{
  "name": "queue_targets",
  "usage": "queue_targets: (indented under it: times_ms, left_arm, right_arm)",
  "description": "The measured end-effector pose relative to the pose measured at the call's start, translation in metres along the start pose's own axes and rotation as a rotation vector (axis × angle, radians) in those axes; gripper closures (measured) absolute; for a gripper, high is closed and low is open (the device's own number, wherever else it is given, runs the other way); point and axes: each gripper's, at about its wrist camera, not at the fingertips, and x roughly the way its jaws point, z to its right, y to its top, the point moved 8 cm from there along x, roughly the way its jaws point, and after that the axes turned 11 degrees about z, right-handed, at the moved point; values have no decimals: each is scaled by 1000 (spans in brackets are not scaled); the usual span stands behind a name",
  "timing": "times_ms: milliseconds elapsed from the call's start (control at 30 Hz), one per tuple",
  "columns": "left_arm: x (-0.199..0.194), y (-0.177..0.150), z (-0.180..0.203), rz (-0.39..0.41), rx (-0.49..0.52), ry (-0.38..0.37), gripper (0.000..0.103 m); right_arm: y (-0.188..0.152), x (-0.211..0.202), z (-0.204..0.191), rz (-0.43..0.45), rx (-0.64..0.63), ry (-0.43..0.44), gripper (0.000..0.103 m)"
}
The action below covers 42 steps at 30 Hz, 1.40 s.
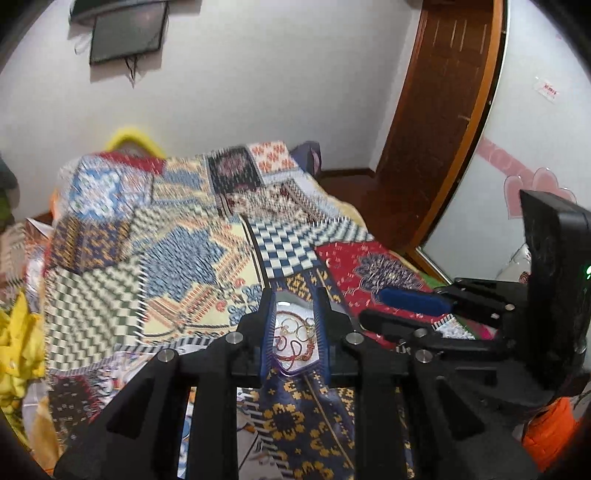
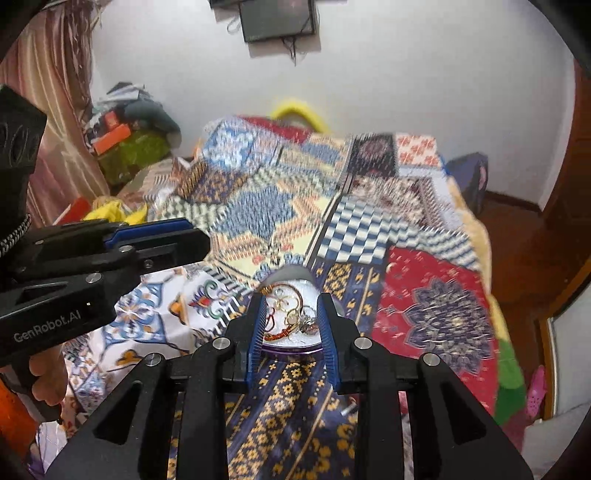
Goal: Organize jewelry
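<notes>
A small purple-rimmed dish [image 1: 295, 370] [image 2: 291, 349] lies on the patchwork bedspread, holding a tangle of gold rings, hoops and a red cord bracelet [image 1: 295, 334] [image 2: 291, 314]. My left gripper [image 1: 295, 325] is open, its blue-padded fingers framing the dish from above and in front. My right gripper [image 2: 291, 325] is also open, its fingers either side of the dish. Neither holds anything. The right gripper shows at the right of the left wrist view [image 1: 406, 302]; the left gripper shows at the left of the right wrist view [image 2: 155, 236].
The colourful patchwork bedspread [image 2: 436, 302] covers a bed that runs to the white far wall. A wooden door [image 1: 436, 122] stands at the right. Yellow cloth [image 1: 18, 339] and cluttered bags [image 2: 125, 136] lie at the left. A dark frame [image 2: 277, 16] hangs on the wall.
</notes>
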Motion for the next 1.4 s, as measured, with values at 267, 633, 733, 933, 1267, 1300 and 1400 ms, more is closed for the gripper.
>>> queue_targets:
  times_ms: [267, 633, 733, 933, 1267, 1300, 1400]
  left_arm:
    - [-103, 51, 33, 218, 76, 59, 78]
    - [-239, 74, 77, 530, 125, 118, 42]
    - [-260, 70, 83, 594, 136, 156, 15]
    - [-278, 62, 88, 646, 141, 190, 2]
    - [-283, 50, 93, 643, 143, 197, 1]
    - [-284, 50, 92, 644, 142, 197, 1]
    - [-286, 51, 92, 640, 139, 195, 1]
  right_arm:
    - [53, -110, -21, 263, -18, -50, 77]
    - [76, -260, -74, 649, -68, -125, 76]
    - [73, -270, -76, 699, -59, -156, 59]
    - [64, -277, -78, 756, -48, -231, 17]
    - [61, -277, -83, 765, -77, -288, 3]
    - [60, -277, -82, 761, -76, -287, 3]
    - [55, -280, -79, 752, -72, -287, 3]
